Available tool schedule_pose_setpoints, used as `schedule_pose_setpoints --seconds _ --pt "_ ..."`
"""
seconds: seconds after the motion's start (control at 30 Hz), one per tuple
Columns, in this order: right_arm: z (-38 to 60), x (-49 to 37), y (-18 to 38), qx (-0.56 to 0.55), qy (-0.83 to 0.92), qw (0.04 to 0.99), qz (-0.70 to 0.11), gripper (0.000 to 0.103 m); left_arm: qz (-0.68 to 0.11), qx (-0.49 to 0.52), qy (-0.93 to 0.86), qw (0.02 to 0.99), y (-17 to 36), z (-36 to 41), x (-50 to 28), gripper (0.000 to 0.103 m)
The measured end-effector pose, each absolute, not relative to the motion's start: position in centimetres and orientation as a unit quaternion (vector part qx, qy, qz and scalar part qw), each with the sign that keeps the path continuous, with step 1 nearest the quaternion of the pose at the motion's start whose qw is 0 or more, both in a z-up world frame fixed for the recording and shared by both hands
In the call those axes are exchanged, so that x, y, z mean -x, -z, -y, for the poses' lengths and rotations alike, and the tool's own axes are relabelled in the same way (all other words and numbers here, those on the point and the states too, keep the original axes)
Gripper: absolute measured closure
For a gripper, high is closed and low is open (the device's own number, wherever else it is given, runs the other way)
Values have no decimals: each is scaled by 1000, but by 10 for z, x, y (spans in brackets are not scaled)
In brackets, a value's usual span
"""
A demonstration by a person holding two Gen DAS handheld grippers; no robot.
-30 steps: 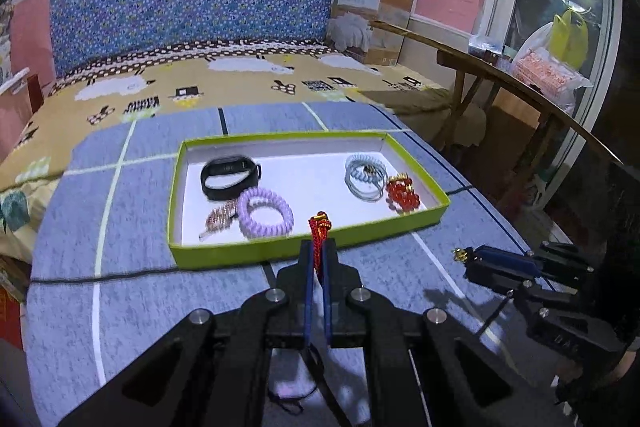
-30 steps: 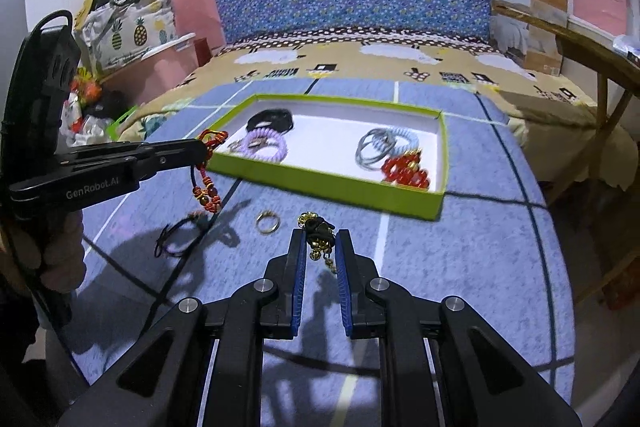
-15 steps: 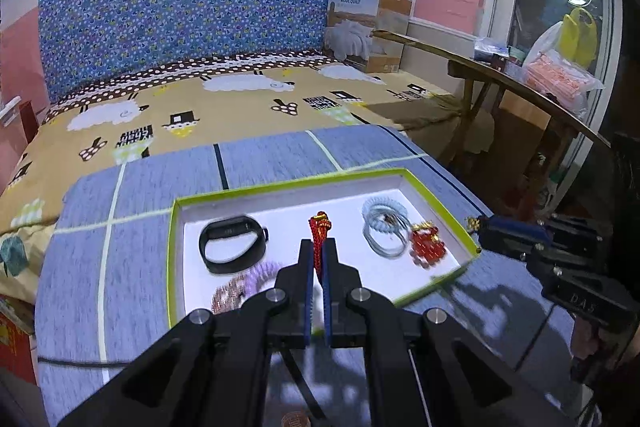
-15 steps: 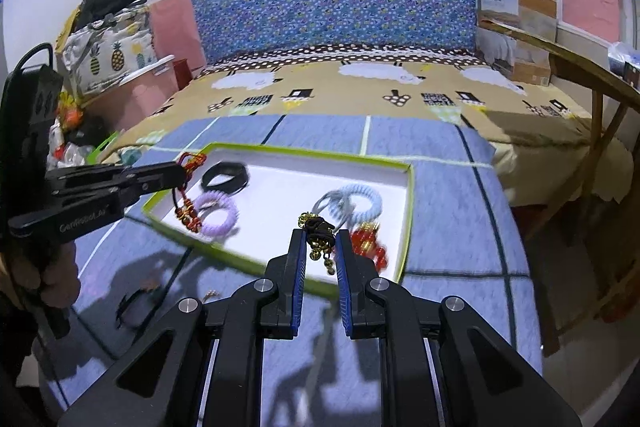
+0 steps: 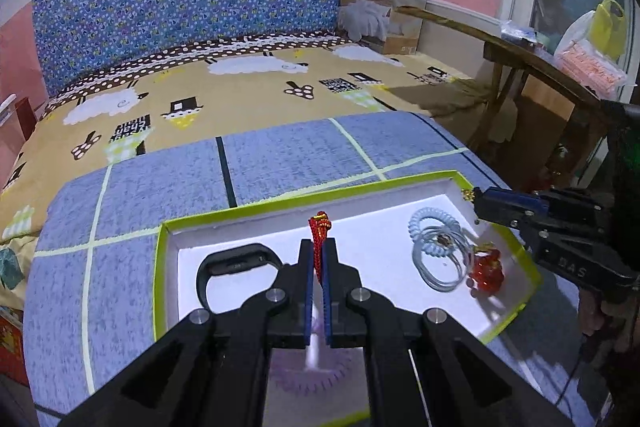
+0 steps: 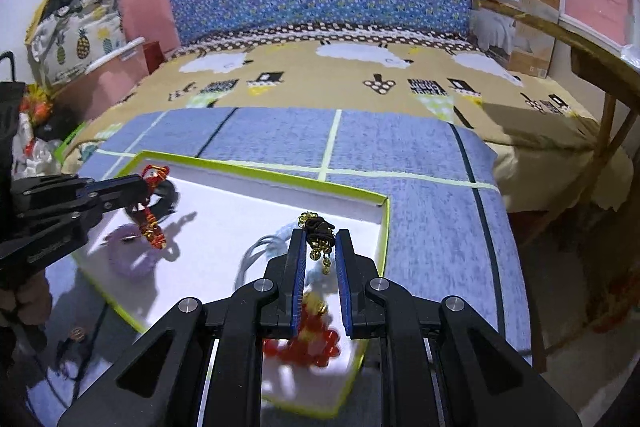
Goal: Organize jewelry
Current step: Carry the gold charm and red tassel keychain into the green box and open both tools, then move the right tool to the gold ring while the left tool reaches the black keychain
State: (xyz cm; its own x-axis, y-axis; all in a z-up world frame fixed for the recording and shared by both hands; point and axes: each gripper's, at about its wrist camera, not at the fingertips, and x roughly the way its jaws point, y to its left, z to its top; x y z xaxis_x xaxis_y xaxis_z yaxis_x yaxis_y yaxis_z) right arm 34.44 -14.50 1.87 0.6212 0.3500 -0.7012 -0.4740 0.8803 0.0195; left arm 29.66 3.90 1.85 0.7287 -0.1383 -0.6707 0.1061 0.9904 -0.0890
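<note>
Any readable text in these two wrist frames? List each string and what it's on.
"WOOL QUILT": on the cardboard box at the head of the bed, left wrist view; a smaller line above it is too small to read.
"DAS": on the body of the right gripper, left wrist view.
Lettering on the body of the left gripper, right wrist view: blurred, unreadable.
Same box in the right wrist view: print too blurred to read.

Your left gripper's black body hides most of the lilac coiled hair tie (image 5: 308, 367), blurred beneath it. Your right gripper's frame covers part of the red glass bead bracelet (image 6: 308, 345), also blurred; the tray's near corner (image 6: 332, 413) smears.
</note>
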Motion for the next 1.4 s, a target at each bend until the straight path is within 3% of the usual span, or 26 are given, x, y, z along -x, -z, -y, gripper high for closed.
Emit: schedule_pose_setpoints --seconds 0.7,0.87,1.0,1.4 --pt "137 -378 8 103 -197 883 -414 86 -408 16 70 910 4 -33 -322 98" --pt "138 -371 -1 99 -202 888 -401 77 -402 28 76 912 2 -36 -320 96" --pt "138 -359 -11 98 -210 892 -388 77 -393 32 76 916 -3 -37 -312 87" --pt "154 -294 -32 73 -234 901 -359 77 -345 30 74 935 -31 -45 -248 86"
